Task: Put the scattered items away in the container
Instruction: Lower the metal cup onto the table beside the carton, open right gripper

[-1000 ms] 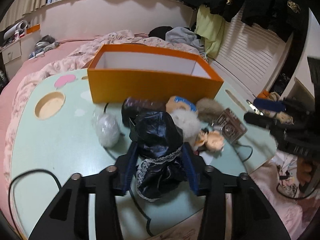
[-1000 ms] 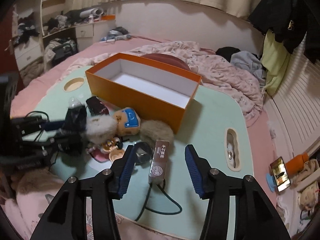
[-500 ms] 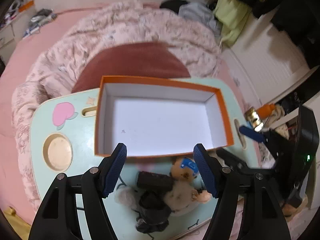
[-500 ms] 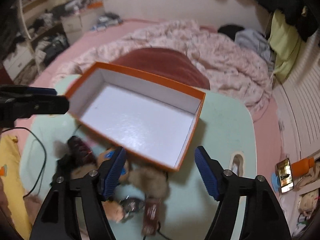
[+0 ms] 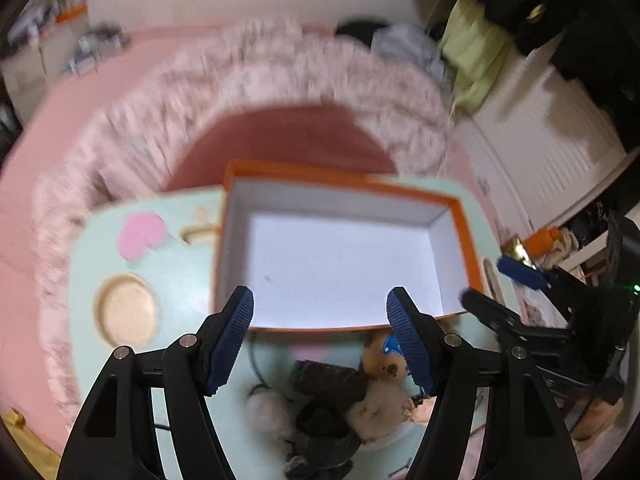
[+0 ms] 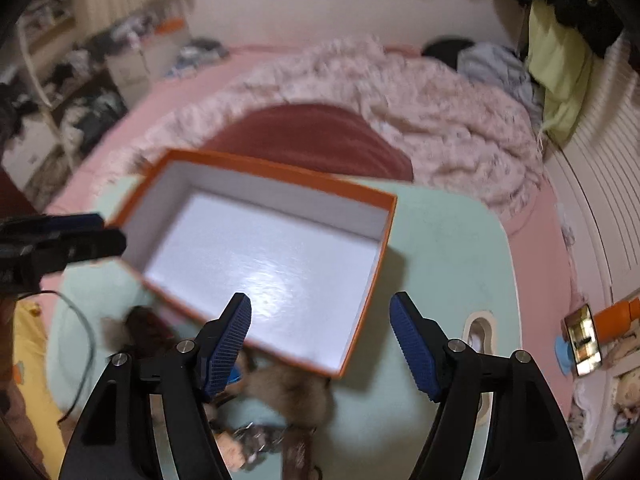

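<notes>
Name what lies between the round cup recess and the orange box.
Only bare mint tabletop between recess and orange box, in the left wrist view.

The orange box is open and bare inside; toys crowd its near wall.

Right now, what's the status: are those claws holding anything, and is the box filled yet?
Left gripper and right gripper open, nothing held. Orange box empty. Toy pile on table beside it. Nothing in the way.
</notes>
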`<state>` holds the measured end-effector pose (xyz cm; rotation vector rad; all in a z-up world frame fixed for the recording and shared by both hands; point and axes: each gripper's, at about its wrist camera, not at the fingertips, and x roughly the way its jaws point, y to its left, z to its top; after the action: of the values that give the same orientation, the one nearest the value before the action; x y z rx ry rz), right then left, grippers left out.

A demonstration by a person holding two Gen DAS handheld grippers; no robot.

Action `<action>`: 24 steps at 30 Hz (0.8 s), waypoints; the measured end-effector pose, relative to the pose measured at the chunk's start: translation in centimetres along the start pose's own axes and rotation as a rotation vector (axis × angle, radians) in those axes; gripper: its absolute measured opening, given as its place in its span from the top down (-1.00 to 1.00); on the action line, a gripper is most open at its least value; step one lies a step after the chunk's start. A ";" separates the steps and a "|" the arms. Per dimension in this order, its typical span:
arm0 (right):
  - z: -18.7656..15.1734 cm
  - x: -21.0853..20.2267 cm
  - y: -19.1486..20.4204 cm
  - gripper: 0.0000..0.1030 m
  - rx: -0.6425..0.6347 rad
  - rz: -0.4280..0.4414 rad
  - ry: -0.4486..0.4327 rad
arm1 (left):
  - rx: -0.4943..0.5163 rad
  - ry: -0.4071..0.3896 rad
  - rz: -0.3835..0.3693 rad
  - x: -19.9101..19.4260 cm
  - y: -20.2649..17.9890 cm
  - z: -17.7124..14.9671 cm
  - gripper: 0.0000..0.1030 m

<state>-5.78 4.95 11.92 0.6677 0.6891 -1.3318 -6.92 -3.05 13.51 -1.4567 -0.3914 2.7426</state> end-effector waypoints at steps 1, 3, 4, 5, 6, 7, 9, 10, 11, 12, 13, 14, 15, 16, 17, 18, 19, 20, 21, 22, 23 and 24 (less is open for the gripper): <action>-0.8 -1.6 0.2 -0.40 -0.010 0.011 -0.055 | 0.016 -0.036 0.018 -1.4 -0.1 -0.7 -0.35; -3.0 -4.3 0.8 -0.59 -0.033 0.037 -0.147 | 0.046 -0.082 0.022 -3.8 -0.5 -3.0 -0.35; -4.5 -5.4 1.1 -0.63 -0.042 0.051 -0.183 | 0.059 -0.086 0.007 -4.6 -0.6 -4.3 -0.35; -6.1 -6.2 1.5 -0.66 -0.047 0.057 -0.200 | 0.071 -0.080 -0.013 -5.2 -0.6 -5.7 -0.35; -7.5 -6.5 1.9 -0.66 -0.049 0.056 -0.201 | 0.080 -0.069 -0.035 -5.5 -0.7 -7.5 -0.35; -8.8 -6.6 2.1 -0.66 -0.048 0.054 -0.195 | 0.080 -0.053 -0.052 -5.6 -0.6 -9.6 -0.35; -11.6 -6.4 2.6 -0.67 -0.047 0.037 -0.181 | 0.064 -0.032 -0.058 -5.1 -0.3 -12.7 -0.35; -12.8 -6.0 2.8 -0.67 -0.048 0.020 -0.170 | 0.051 -0.020 -0.054 -4.6 -0.3 -14.4 -0.35; -14.0 -5.5 3.1 -0.66 -0.054 0.011 -0.152 | 0.041 -0.013 -0.048 -4.0 -0.4 -15.6 -0.35; -14.9 -5.1 3.3 -0.67 -0.057 0.013 -0.137 | 0.033 0.001 -0.035 -3.3 -0.4 -16.9 -0.35; -15.6 -4.6 3.3 -0.67 -0.061 0.016 -0.122 | 0.029 0.019 -0.020 -2.6 -0.5 -18.0 -0.35; -16.1 -4.0 3.5 -0.66 -0.066 0.019 -0.102 | 0.024 0.033 -0.005 -2.0 -0.7 -18.7 -0.35; -16.4 -3.3 3.5 -0.67 -0.064 0.017 -0.085 | 0.027 0.041 0.007 -1.4 -0.8 -19.3 -0.35; -16.5 -2.9 3.5 -0.67 -0.057 0.008 -0.074 | 0.032 0.035 0.026 -0.9 -0.9 -19.8 -0.35; -16.6 -2.4 3.4 -0.67 -0.044 0.000 -0.065 | 0.038 0.024 0.045 -0.4 -1.0 -20.0 -0.35; -16.7 -2.2 3.3 -0.67 -0.038 -0.004 -0.057 | 0.040 0.015 0.054 -0.1 -1.0 -20.2 -0.35; -16.8 -2.0 3.3 -0.67 -0.033 -0.007 -0.047 | 0.040 0.008 0.054 0.1 -1.0 -20.4 -0.35; -16.8 -1.5 3.2 -0.67 -0.028 -0.017 -0.030 | 0.036 0.003 0.047 0.4 -0.9 -20.4 -0.35; -17.0 -1.2 3.0 -0.67 -0.021 -0.027 -0.015 | 0.029 -0.001 0.045 0.6 -0.7 -20.3 -0.35; -17.1 -0.7 2.9 -0.67 -0.013 -0.034 0.000 | 0.024 -0.011 0.058 0.8 -0.5 -20.3 -0.35; -17.3 -0.3 2.7 -0.71 -0.003 -0.035 0.018 | 0.027 -0.026 0.079 0.9 -0.4 -20.2 -0.36; -17.6 -0.2 2.5 -0.82 0.000 -0.045 0.016 | 0.033 -0.039 0.107 1.0 -0.5 -20.3 -0.36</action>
<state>-4.50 18.92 1.02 0.6670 0.7209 -1.3687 9.03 1.89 1.94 -1.4604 -0.2758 2.8492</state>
